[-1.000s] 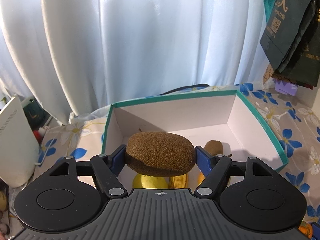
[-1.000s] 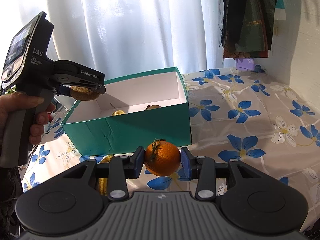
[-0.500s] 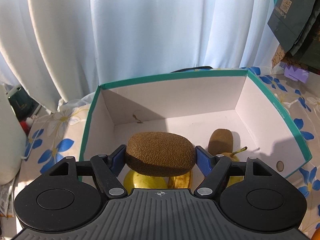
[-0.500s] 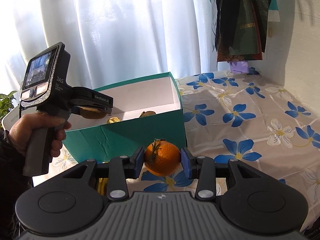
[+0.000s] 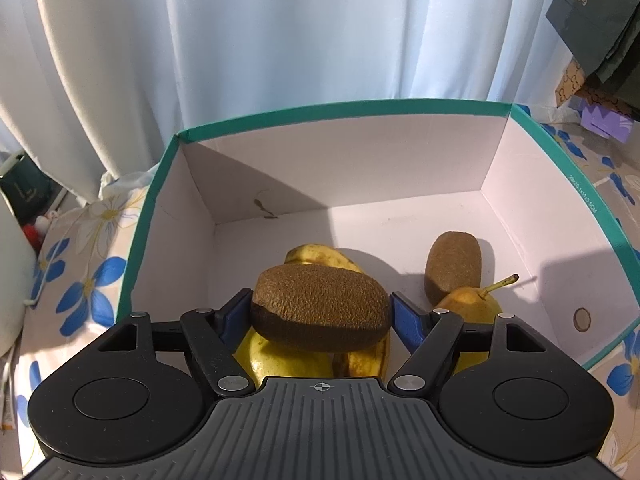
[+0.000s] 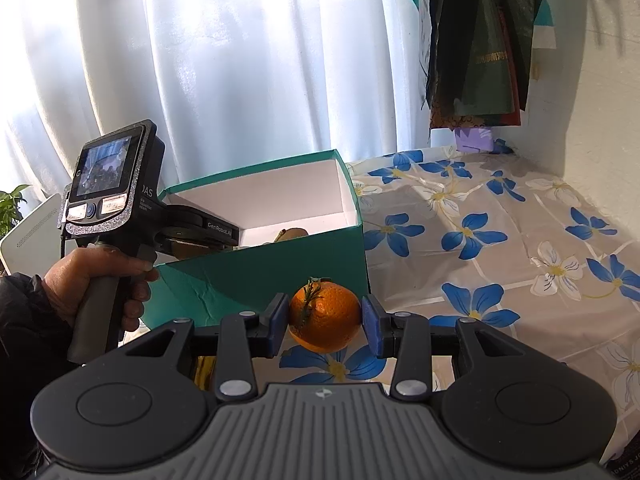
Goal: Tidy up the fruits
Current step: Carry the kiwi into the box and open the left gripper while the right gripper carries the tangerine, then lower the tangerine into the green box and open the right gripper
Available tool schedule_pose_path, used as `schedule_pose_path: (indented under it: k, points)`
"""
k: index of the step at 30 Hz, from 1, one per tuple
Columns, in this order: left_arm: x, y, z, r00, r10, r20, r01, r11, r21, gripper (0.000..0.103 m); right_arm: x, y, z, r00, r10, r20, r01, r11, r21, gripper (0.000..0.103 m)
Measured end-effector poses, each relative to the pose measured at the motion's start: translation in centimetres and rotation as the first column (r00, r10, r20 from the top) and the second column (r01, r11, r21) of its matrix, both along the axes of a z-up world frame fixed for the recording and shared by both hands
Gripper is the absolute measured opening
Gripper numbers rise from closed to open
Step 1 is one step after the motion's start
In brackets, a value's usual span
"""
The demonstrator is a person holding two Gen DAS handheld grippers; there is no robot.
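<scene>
My left gripper is shut on a brown kiwi and holds it inside the teal box, low over a banana and a yellow fruit. A second kiwi and a pear lie at the right of the box floor. My right gripper is shut on an orange, held above the flowered cloth just in front of the box. The left gripper's body shows reaching into the box.
White curtains hang behind the box. Dark bags hang at the right by a white wall. The flowered tablecloth spreads to the right. A banana lies under my right gripper. A white device stands far left.
My left gripper has moved forward and down into the box with the kiwi. The right gripper has risen slightly, still holding the orange.
</scene>
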State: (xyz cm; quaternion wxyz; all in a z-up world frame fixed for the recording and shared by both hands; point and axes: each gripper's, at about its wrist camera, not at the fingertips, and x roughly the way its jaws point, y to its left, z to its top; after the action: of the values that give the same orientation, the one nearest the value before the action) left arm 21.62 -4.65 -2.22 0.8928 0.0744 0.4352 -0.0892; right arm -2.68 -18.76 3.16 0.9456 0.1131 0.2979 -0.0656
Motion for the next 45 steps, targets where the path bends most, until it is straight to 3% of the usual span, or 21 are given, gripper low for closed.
schedule_pose_path:
  k: [4, 6, 11, 15, 22, 30, 36, 38, 45]
  points:
    - [0.2, -0.2, -0.1, 1.0, -0.002, -0.005, 0.002, 1.0, -0.001, 0.082, -0.2, 0.0, 0.2, 1.0, -0.002, 0.007, 0.002, 1.0, -0.003, 0.039]
    - [0.0, -0.2, 0.2, 1.0, 0.0, 0.01, 0.001, 1.0, -0.013, 0.093, -0.3, 0.1, 0.3, 1.0, -0.002, 0.009, 0.002, 1.0, -0.006, 0.039]
    - [-1.0, 0.3, 1.8, 1.0, -0.014, 0.02, 0.014, 0.999, -0.036, 0.102, -0.5, 0.0, 0.4, 1.0, -0.002, 0.018, 0.002, 1.0, -0.011, 0.039]
    - [-3.2, 1.3, 3.1, 1.0, -0.014, 0.012, 0.014, 0.999, -0.035, 0.103, -0.4, -0.3, 0.7, 1.0, -0.007, 0.028, 0.007, 1.0, -0.022, 0.039]
    - [-8.7, 2.7, 5.0, 0.992, -0.012, 0.129, 0.007, 0.999, 0.04, 0.103, 0.6, -0.7, 1.3, 0.999, -0.007, 0.041, 0.009, 0.999, -0.047, 0.039]
    - [-12.6, 4.6, 8.0, 0.977, 0.008, 0.212, -0.003, 1.0, -0.025, 0.103, 2.2, -0.5, 1.8, 0.998, 0.027, 0.06, -0.023, 0.997, -0.067, 0.039]
    - [-14.3, 5.3, 8.1, 0.966, 0.045, 0.255, -0.058, 0.997, 0.041, 0.103, 4.2, 0.1, 2.3, 0.995, 0.068, 0.078, -0.061, 0.994, -0.091, 0.039]
    - [-14.5, 5.9, 8.1, 0.969, 0.053, 0.24, -0.06, 0.998, 0.022, 0.103, 5.0, 0.3, 2.4, 0.994, 0.08, 0.077, -0.072, 0.992, -0.099, 0.039]
    - [-15.3, 10.0, 7.8, 0.969, 0.168, 0.183, -0.136, 0.976, -0.173, 0.103, 8.0, 0.6, 2.4, 0.992, 0.1, 0.071, -0.09, 0.987, -0.135, 0.039]
